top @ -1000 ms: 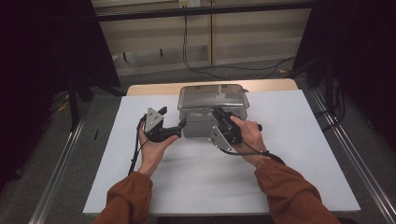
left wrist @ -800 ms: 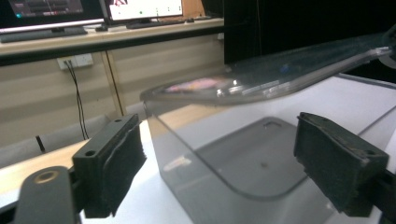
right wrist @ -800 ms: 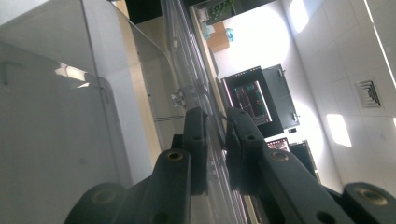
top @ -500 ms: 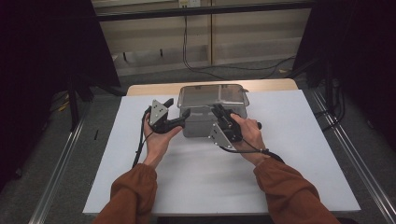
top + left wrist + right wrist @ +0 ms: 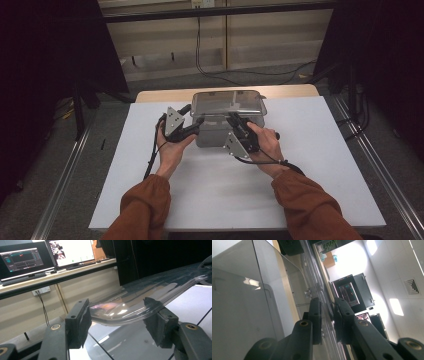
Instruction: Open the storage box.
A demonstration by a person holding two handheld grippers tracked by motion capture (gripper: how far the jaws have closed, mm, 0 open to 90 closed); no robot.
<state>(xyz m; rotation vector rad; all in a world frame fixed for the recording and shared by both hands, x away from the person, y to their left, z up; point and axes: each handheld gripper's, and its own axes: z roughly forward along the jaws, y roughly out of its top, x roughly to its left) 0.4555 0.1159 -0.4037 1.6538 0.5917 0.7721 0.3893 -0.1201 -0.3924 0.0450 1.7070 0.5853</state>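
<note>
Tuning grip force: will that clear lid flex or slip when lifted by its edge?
The clear lid looks thin and already curves between the open left gripper, so probably floppy. Its glossy surface may slip. The right gripper pinches the rim, likely enough for something this light.

Bare white counter lies open left, right and near of the clear-lidded container. Both grippers crowd its front edge. Dark frame posts flank the sides.

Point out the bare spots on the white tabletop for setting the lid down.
Bare: the white tabletop right of the grey plastic box with clear lid, the strip left of it, and the near edge between the orange sleeves. Crowded: the middle, where both hand-held grippers meet the box.
</note>
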